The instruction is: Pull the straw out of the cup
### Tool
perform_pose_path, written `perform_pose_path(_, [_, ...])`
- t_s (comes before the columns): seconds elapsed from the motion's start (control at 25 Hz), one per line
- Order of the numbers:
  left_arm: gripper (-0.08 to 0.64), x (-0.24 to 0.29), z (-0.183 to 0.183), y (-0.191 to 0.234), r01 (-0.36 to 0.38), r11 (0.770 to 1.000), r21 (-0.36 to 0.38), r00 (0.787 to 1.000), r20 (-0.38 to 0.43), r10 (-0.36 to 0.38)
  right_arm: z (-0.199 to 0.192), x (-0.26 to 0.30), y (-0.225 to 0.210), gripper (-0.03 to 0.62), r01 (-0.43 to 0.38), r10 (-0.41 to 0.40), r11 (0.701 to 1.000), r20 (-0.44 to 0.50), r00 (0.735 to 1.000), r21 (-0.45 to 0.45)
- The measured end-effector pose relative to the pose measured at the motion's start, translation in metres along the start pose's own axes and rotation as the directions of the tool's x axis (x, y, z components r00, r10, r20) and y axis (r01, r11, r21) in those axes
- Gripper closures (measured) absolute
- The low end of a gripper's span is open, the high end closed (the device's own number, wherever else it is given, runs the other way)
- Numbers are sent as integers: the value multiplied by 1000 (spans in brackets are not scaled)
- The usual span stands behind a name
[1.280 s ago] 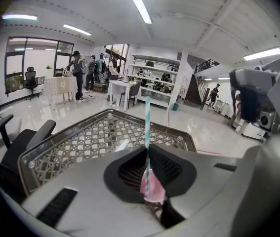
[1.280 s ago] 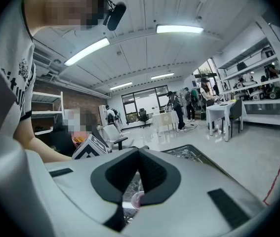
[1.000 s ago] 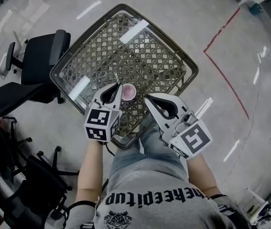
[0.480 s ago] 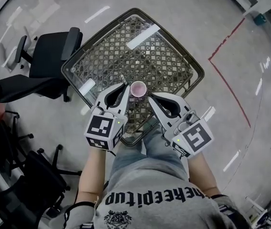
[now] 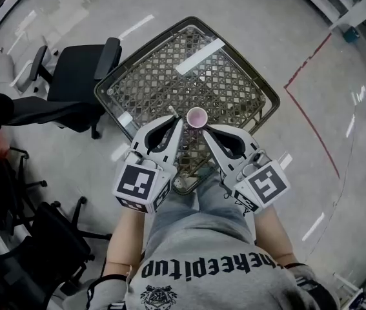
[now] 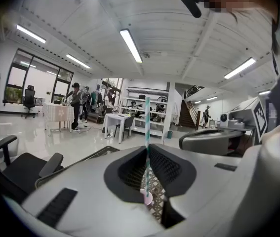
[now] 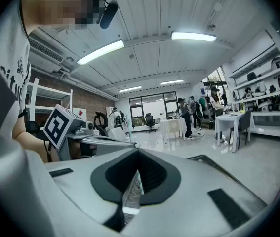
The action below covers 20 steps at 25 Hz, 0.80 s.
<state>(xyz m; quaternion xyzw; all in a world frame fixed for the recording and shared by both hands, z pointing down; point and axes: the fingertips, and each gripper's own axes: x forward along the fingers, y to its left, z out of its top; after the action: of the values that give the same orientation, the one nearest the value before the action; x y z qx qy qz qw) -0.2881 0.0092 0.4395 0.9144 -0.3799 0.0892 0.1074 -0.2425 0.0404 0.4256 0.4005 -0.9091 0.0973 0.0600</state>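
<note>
Since the earlier frames the left gripper (image 6: 147, 146) has risen toward the head camera and moved slightly farther over the table (image 5: 234, 63). It has carried the straw (image 6: 147, 122) up with it, and the right gripper (image 5: 205, 129) has shifted only a little. The left claw is pinched narrowly on the striped straw about mid-shaft. The straw stands upright above the jaws, and its lower end hangs over the small pink cup (image 5: 196, 117). Whether that end has cleared the rim cannot be told. The cup stands on the lattice table near its near corner, between the two gripper tips. The right claw (image 7: 139, 151) has its jaws together with nothing between them, just right of the cup and not gripping it. Assessment: the straw is thin, very light and easily crushed or bent, so a light pinch on the shaft above the rim is the proper hold, with a straight upward draw. The cup looks light and unsecured, and may tip or drag if the straw binds.
</note>
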Motion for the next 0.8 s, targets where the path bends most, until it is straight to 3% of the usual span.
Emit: perform_pose_path(0.8, [497,-74,27,-18,48,998,45,991,124,-53,19,0,59,579,23,-21,999,52,998,-42])
